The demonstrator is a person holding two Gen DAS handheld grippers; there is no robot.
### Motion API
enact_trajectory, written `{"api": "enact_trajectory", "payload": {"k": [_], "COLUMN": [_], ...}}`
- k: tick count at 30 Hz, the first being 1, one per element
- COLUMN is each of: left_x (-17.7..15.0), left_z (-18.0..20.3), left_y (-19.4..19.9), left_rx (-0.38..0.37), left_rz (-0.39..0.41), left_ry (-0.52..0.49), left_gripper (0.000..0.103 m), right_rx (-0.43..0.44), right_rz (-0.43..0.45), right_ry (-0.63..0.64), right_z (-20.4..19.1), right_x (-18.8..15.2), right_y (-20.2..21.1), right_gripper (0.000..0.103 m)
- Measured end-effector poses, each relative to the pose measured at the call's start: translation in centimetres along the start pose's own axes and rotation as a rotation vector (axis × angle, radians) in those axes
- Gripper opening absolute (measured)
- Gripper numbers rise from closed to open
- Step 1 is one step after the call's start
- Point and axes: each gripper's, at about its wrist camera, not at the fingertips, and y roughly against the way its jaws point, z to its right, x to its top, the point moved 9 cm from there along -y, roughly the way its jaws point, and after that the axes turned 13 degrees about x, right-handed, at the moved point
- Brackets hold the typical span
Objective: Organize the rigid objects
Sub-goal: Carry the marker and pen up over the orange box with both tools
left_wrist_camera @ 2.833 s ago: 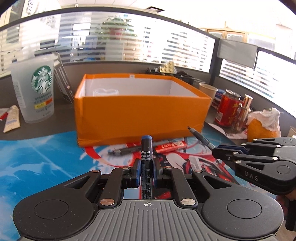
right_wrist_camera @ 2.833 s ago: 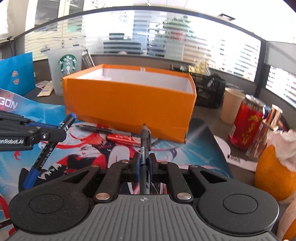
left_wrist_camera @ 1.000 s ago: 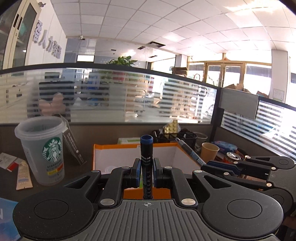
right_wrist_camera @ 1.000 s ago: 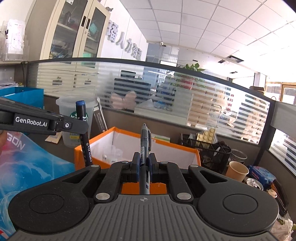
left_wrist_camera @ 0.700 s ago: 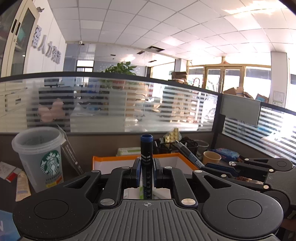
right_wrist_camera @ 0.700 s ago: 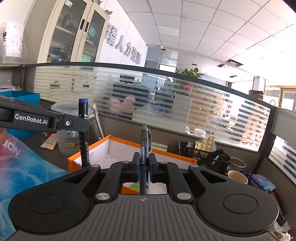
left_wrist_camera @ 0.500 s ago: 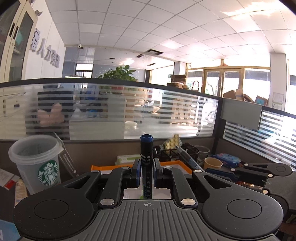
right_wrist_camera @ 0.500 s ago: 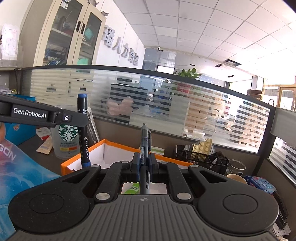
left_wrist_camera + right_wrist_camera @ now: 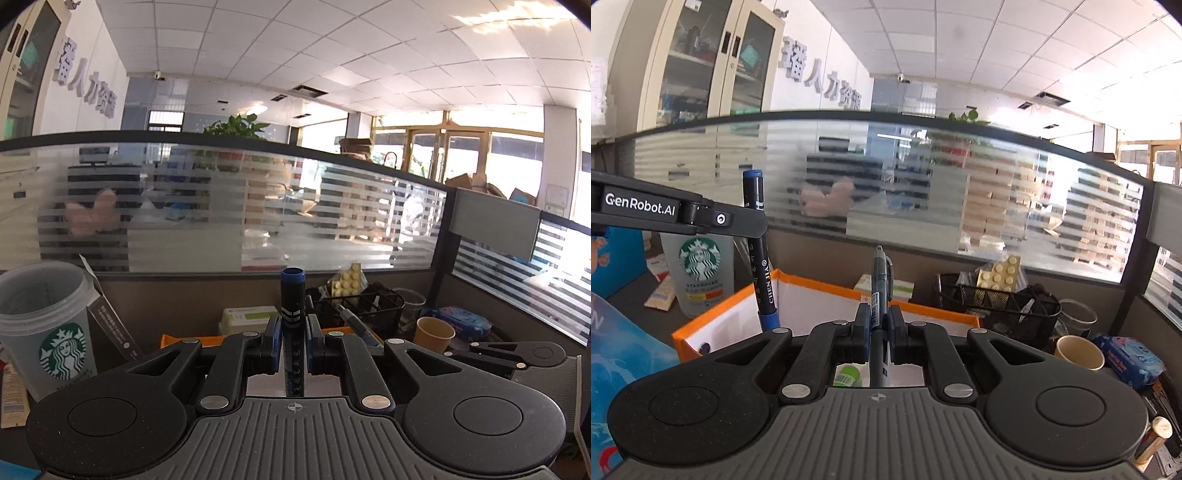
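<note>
My left gripper point(image 9: 292, 341) is shut on a black marker with a blue cap point(image 9: 292, 295), held upright. My right gripper point(image 9: 878, 328) is shut on a dark blue ballpoint pen point(image 9: 881, 280), also upright. Both hang over the orange box point(image 9: 738, 306) with its white inside. In the right wrist view the left gripper point(image 9: 759, 227) reaches in from the left with its marker point(image 9: 761, 266) over the box's left end. In the left wrist view the right gripper point(image 9: 364, 338) shows at the right with the pen's tip point(image 9: 351, 319). A green-labelled item point(image 9: 847, 374) lies in the box.
A clear Starbucks cup point(image 9: 44, 328) stands left of the box. Behind it are a black mesh organizer point(image 9: 997, 306) with yellow bricks, a paper cup point(image 9: 1078, 352), a blue wipes pack point(image 9: 1126, 356) and the glass partition point(image 9: 221, 221). A blue printed mat point(image 9: 613, 350) lies at the left.
Both grippers have carried their pens forward over the orange box; the box has slid lower in both views, and the cup and organizer look nearer. Both grips are unchanged.
</note>
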Motion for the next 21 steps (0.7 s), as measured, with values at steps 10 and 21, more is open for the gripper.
{"api": "enact_trajectory", "payload": {"k": [10, 21], "left_x": [-3.4, -6.0], "left_z": [-0.5, -0.6], "left_y": [-4.9, -7.5], "left_rx": [-0.013, -0.022], "left_rz": [-0.122, -0.204], "left_ry": [0.019, 0.007], "left_gripper": [0.011, 0.011], "right_rx": [0.039, 0.060], "right_rz": [-0.122, -0.245], "right_ry": [-0.037, -0.013], "right_z": [1.0, 0.8], "right_x": [-3.5, -5.7], "right_y": [-5.3, -8.2], "right_gripper": [0.009, 0.009]}}
